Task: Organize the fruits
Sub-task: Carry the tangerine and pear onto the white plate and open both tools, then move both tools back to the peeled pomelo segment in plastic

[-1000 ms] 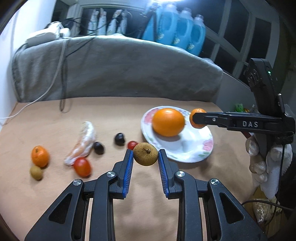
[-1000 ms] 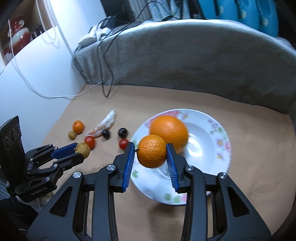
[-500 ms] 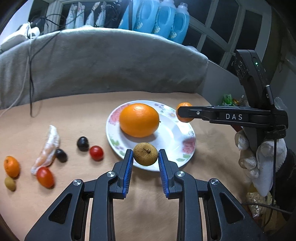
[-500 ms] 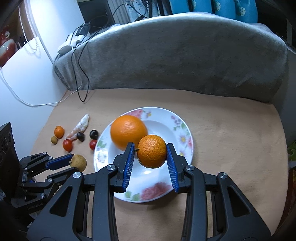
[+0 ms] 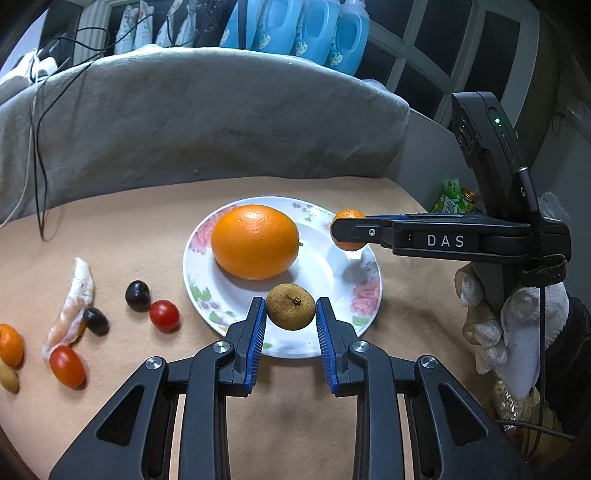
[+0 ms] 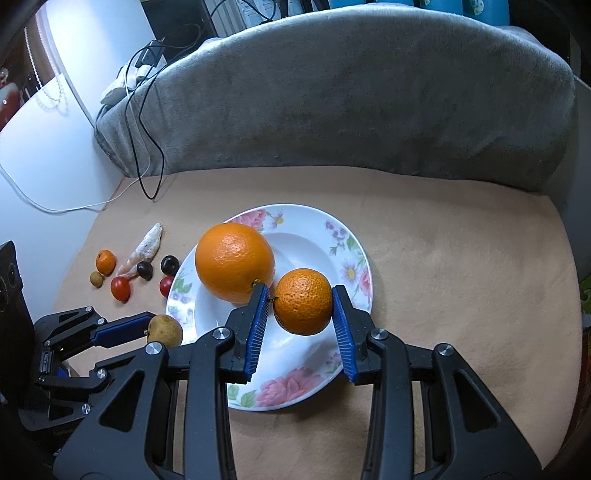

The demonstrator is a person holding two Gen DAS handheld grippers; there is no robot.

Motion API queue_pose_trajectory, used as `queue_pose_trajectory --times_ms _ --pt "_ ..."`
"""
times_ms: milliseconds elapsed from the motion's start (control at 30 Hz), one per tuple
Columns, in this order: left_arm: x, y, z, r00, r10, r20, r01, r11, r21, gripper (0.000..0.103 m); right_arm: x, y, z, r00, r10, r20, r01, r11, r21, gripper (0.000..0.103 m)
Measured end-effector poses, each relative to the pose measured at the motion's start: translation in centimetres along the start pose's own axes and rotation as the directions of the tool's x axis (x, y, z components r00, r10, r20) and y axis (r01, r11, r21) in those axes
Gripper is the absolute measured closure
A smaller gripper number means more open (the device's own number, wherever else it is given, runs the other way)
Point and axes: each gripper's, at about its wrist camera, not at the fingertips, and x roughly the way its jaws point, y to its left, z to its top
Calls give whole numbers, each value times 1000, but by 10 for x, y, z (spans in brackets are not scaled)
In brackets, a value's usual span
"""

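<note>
A flowered white plate (image 5: 364, 280) (image 6: 354, 254) lies on the tan cloth with a large orange (image 5: 255, 242) (image 6: 234, 262) on it. My left gripper (image 5: 291, 314) is shut on a small brown longan (image 5: 291, 307) (image 6: 165, 329), held over the plate's near rim. My right gripper (image 6: 301, 306) is shut on a small mandarin (image 6: 303, 301) (image 5: 347, 229) above the plate's bowl. Left of the plate lie two cherry tomatoes (image 5: 164, 315), two dark grapes (image 5: 137, 295), a peeled citrus segment (image 5: 74, 302), a kumquat (image 5: 10, 344) and another longan (image 5: 8, 377).
A grey blanket-covered backrest (image 5: 207, 125) rises behind the cloth, with cables (image 5: 38, 155) hanging over it. Blue detergent bottles (image 5: 314, 33) stand behind. A white-gloved hand (image 5: 517, 332) holds the right gripper at the cloth's right edge.
Both grippers have carried their fruit toward the plate. The longan came from beside the loose fruits to over the plate's near rim; the mandarin now hangs over the plate's middle, lower than before.
</note>
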Motion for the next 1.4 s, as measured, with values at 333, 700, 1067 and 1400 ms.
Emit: queue_pose_trajectory --times_ms 333,700,1067,1400 --pt "2 -2 2 1000 0 3 0 1000 4 69 -3 -1 0 1000 -3 19 3 1000 15 35" --pt "-4 -5 2 999 38 22 -38 999 12 35 -14 5 3 998 -19 59 18 1000 10 14" --pt "-19 6 0 996 80 42 -80 997 -10 35 -12 12 7 999 -3 49 2 1000 30 13" --pt "-41 29 -5 990 118 76 -115 992 -45 35 -12 26 15 998 18 57 -21 999 49 13"
